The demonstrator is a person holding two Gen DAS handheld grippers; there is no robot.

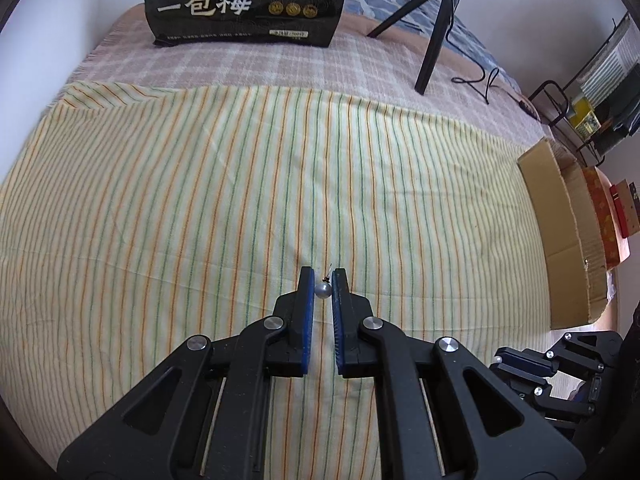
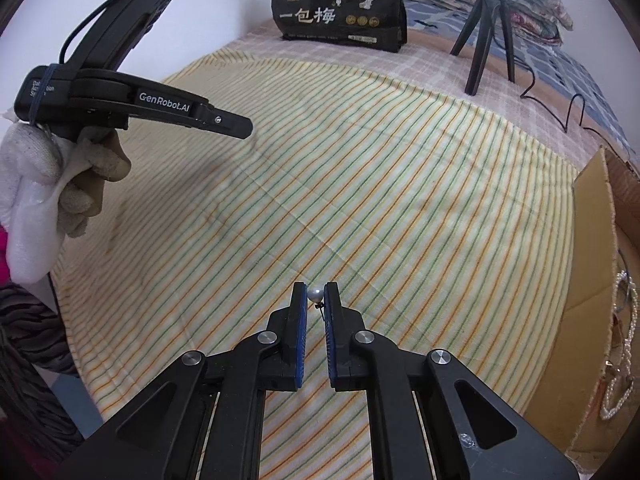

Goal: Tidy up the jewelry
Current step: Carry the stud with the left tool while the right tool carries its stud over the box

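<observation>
- Left gripper (image 1: 322,282) clenched on a pearl earring (image 1: 322,290), pads pressing the bead, post poking up past the tips.
- Right gripper (image 2: 315,295) likewise pinching a second pearl earring (image 2: 314,293).
- Both held above the striped bed cover (image 1: 200,184), near its front edge.
- Probably feather-light, hard, slick and round; best pinched across the bead's middle, gently, sparing the thin post.

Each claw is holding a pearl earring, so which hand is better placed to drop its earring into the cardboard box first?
Probably the right claw. Its pearl earring is pinched, and the cardboard box lies just beside it. The left claw with its earring sits farther away.
</observation>
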